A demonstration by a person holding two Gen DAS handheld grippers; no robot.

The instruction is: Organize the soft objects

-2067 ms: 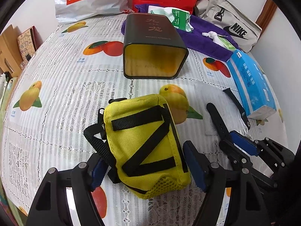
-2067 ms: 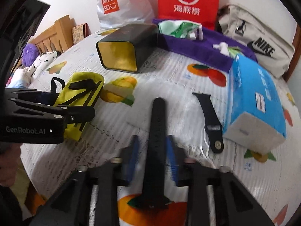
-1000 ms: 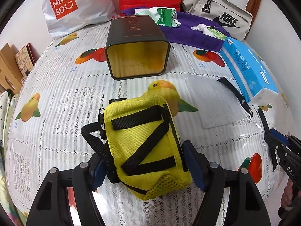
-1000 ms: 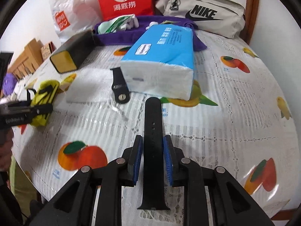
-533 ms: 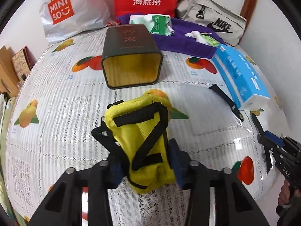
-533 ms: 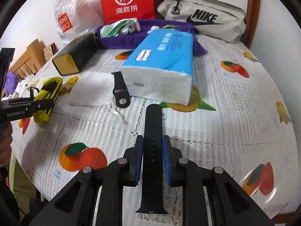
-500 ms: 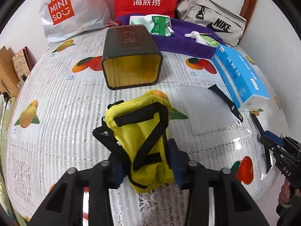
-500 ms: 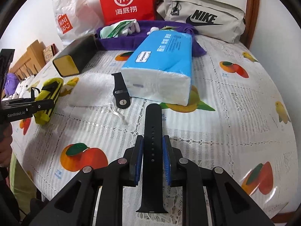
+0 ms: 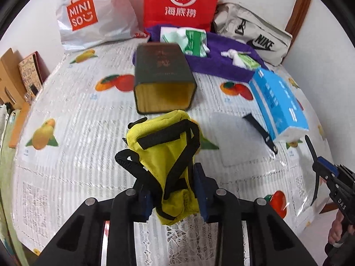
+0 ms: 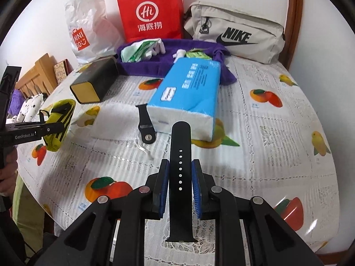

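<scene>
A yellow pouch (image 9: 162, 146) with black straps hangs squeezed between the blue pads of my left gripper (image 9: 172, 190), a little above the fruit-print tablecloth (image 9: 66, 177). The jaws are closing and the pads press into the pouch's sides. In the right wrist view the same pouch (image 10: 61, 110) shows at the far left. My right gripper (image 10: 180, 177) is shut on a long black watch strap (image 10: 180, 137), which sticks out forward and is raised off the cloth. This right gripper (image 9: 321, 166) also appears at the right edge of the left wrist view.
A dark tin box (image 9: 164, 84) lies on its side, open mouth towards the pouch. A blue tissue pack (image 10: 188, 90) and a short black strap piece (image 10: 145, 124) lie mid-table. A purple cloth (image 10: 155, 66), paper bags and a grey Nike bag (image 10: 235, 35) line the back.
The left jaws have closed in on the yellow pouch, squeezing it narrow, and raised it. The right gripper has risen with the black strap still in it.
</scene>
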